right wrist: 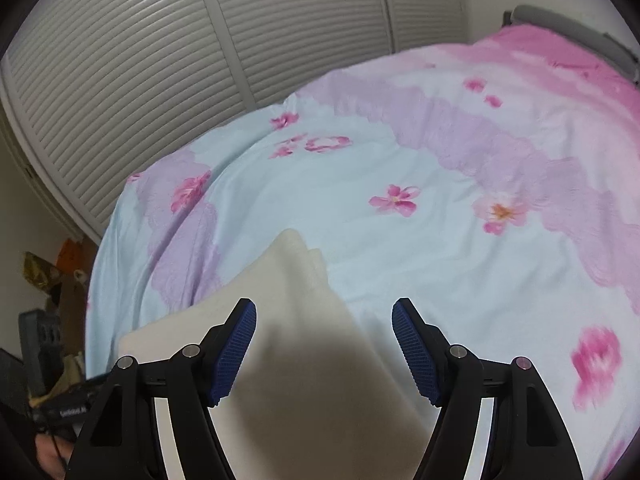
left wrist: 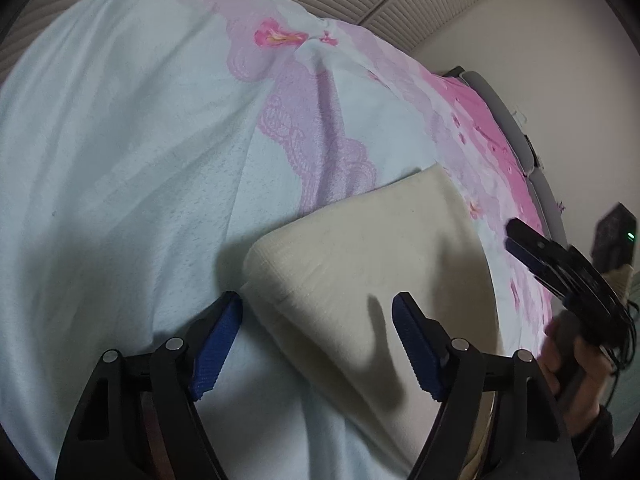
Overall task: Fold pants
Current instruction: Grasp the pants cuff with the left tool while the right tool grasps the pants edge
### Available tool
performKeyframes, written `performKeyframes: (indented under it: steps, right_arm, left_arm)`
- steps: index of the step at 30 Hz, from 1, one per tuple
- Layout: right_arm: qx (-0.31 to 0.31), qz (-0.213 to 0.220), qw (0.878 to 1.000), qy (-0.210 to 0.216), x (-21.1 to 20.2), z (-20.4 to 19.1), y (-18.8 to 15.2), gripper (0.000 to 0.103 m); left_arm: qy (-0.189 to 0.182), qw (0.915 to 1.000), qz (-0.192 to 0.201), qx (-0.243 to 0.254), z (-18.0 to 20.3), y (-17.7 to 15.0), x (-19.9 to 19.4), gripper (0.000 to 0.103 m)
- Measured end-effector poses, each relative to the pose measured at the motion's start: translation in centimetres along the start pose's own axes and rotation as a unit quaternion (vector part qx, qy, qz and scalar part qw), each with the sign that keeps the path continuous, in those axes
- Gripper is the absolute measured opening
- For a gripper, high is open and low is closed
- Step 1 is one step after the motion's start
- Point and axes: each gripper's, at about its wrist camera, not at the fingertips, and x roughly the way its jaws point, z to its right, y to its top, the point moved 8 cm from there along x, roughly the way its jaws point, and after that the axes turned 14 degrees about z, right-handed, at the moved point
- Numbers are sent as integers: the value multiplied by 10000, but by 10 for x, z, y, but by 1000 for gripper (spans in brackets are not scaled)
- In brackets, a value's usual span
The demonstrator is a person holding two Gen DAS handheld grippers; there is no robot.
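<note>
The soft cream pants (left wrist: 360,256) lie folded in a thick pad on the thin, wrinkly flowered bed cover (left wrist: 120,160). The left gripper (left wrist: 318,304) hangs over one rounded corner, perhaps touching it, fingers apart. The right gripper (right wrist: 324,308) hovers above, fingers apart, holding nothing.

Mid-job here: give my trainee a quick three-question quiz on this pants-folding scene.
1. True or false: the left gripper is clamped shut on the cream pants.
2. What do the pants lie on?
A. a bare wooden table
B. a flowered bedspread
C. a chair
3. Fill in: in the left wrist view, the right gripper shows at the ___ edge of the picture.

Key:
1. False; its jaws stand apart, straddling a corner of the pants without pressing it.
2. B
3. right
</note>
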Motion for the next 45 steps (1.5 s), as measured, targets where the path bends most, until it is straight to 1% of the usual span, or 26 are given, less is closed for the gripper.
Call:
performKeyframes:
  steps: [1,3,7,9,10,11,12,13,14,15,16,17,18,19,20,23,26,28,30,34,35,37,39,41,43,45]
  right_arm:
    - [25,-59,9999,82,4,2,0,72]
    - [71,-319,9990,291,22,7,-1,72]
    - [189,-842,9949,521,53,19,-5,71]
    - [243,-1306,9882,765,69,23,-12,71]
    - [301,-1639,9810,988,78,22,-17,71]
    - [314,-1822,9763,1121,83,21,-20,71]
    - [283,-1997,9715,1249,91,20,-22,71]
    - [327,-2068,9681,1377,97,19,-21,70]
    - [424,-2083,9654,1508,103,17,-19,68]
    - [533,-2095,9632,1595,109,16,-17,63]
    - [658,-2140,9592,1723,111,12,-16,44]
    - [813,-2289,9502,1954,113,4,-18,18]
    - [740,-2399,9477,1973,115,-3,-21,18]
    - [582,-2437,9478,1974,113,-7,-21,17]
    - [400,-2432,9471,2057,107,-13,-19,15]
    - [334,-2098,9555,2045,87,-12,-2,14]
    - [70,-1761,9621,2082,59,-17,14,14]
    - [-131,-1559,9651,2100,34,-22,23,14]
    - [-240,-1317,9679,2128,9,-26,33,14]
    - [-361,-810,9712,2210,-50,-22,53,14]
    - [-392,-714,9715,2226,-61,-20,58,14]
    - [-476,-462,9727,2224,-98,-18,62,14]
    - [-536,-207,9746,2163,-142,-10,60,14]
    - [-564,-24,9760,2104,-172,-6,58,14]
    - [-541,203,9779,2008,-215,11,49,14]
    - [-457,367,9790,1953,-251,29,37,14]
  left_arm:
    - [-11,10000,10,-57,1,1,3,74]
    - [-44,9999,23,-156,0,4,6,73]
    - [-48,9995,36,-304,-1,3,11,73]
    - [-47,9996,70,-272,0,1,13,73]
    - [-49,9997,80,-242,1,1,15,73]
    - [-56,9997,94,-222,1,1,16,72]
    - [-55,9997,112,-214,0,1,16,61]
    - [-76,9996,113,-229,0,1,17,48]
    - [-96,9997,90,-223,-1,1,17,45]
    - [-134,9997,99,-196,0,1,18,40]
    - [-157,9997,118,-167,1,1,17,34]
    - [-173,9997,137,-133,3,1,17,33]
    - [-208,9996,169,-107,5,2,16,28]
    - [-269,9994,194,-117,7,3,15,24]
    - [-315,9992,206,-112,8,3,13,23]
    - [-402,9988,277,-59,15,8,7,20]
    - [-500,9976,456,113,30,16,-8,20]
    - [-569,9967,543,198,39,20,-20,20]
    - [-737,9949,635,284,54,23,-36,19]
    - [-1049,9886,887,611,88,25,-74,19]
    - [-1145,9865,934,702,99,24,-85,19]
    - [-1339,9816,1021,896,123,17,-104,19]
    - [-1503,9763,1089,1111,143,8,-122,19]
    - [-1731,9680,1162,1396,171,-7,-144,19]
    - [-1897,9608,1190,1635,195,-23,-158,19]
    - [-2087,9511,1200,1935,222,-46,-175,19]
